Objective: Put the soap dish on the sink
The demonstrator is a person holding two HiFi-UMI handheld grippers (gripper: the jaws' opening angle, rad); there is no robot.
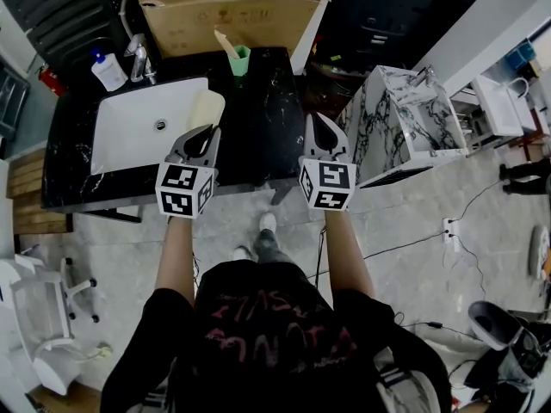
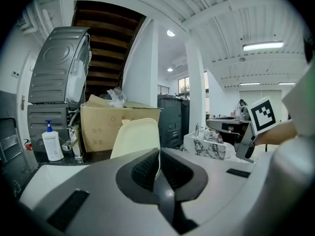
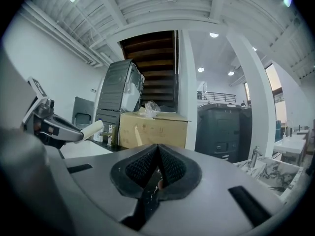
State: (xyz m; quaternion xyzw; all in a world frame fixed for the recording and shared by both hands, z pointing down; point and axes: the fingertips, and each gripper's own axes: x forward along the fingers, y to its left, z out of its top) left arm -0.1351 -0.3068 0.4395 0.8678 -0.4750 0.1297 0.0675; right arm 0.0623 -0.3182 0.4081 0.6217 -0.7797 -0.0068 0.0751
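While you held the dish (image 1: 207,107) clamped by its edge in the L gripper (image 1: 209,131), it hung over the sink (image 1: 129,140), right edge, upper left of frame. R gripper (image 1: 316,120) was closed on nothing. Best lower it level, seat it flat, then let go.

We see the soap dish (image 1: 207,108), a pale cream rounded piece, pinched at its lower edge in the left gripper (image 1: 203,136). It stands nearly upright at the 3 o'clock edge of the white rectangular sink (image 1: 129,140) in the black counter.
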